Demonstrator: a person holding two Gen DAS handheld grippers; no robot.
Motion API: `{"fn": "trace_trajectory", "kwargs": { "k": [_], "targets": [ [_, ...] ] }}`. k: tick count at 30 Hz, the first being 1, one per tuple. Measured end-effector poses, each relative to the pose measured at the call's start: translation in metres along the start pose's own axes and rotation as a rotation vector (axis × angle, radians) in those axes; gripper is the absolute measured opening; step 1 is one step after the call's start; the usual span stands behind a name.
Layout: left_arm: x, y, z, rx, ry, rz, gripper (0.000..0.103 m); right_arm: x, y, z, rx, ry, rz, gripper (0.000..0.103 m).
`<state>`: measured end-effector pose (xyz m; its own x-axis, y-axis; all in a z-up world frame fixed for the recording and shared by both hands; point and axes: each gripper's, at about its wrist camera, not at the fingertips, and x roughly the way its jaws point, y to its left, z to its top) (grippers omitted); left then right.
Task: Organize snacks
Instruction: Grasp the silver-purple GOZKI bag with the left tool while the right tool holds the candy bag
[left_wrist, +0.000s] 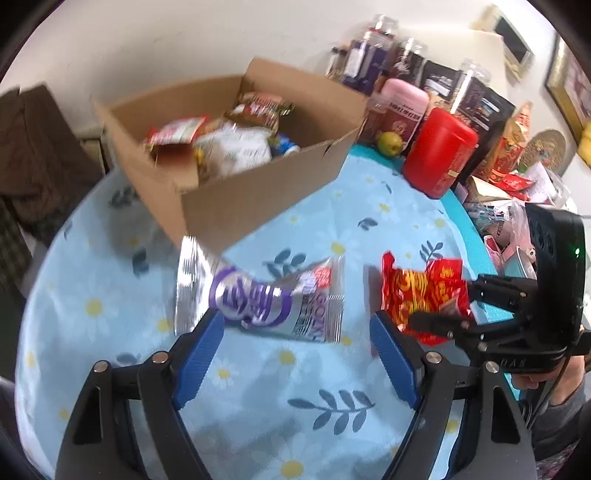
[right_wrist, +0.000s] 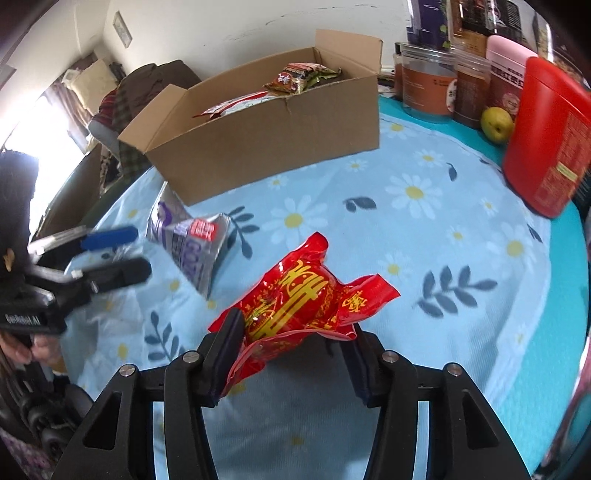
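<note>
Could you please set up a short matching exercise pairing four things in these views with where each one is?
1 red packet
2 silver and purple packet
3 green fruit
4 cardboard box

A flat on the tablecloth
B between the right gripper's fingers
C holding packed snacks
D beside the red canister

Pairs: 1-B, 2-A, 3-D, 4-C
</note>
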<state>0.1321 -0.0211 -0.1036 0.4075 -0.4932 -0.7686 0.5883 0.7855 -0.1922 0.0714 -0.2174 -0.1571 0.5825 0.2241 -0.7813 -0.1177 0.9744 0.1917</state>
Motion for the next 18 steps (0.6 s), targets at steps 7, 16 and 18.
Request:
{"fn": "trace_trajectory", "kwargs": {
  "k": [7, 16, 18],
  "targets": [
    [0.008, -0.009, 0.026, 0.099, -0.02, -0.041, 0.082, -0.005, 0.0, -0.002, 0.005, -0.014, 0.015, 0.043],
    [0.043, 0.008, 0.033, 0.109, 0.089, -0.016, 0.081, 0.002, -0.006, 0.004, 0.029, 0.002, 0.036, 0.043],
    [0.041, 0.011, 0.031, 0.114, 0.093, -0.013, 0.081, 0.004, -0.005, 0.006, 0.023, 0.012, 0.026, 0.044]
  ]
}}
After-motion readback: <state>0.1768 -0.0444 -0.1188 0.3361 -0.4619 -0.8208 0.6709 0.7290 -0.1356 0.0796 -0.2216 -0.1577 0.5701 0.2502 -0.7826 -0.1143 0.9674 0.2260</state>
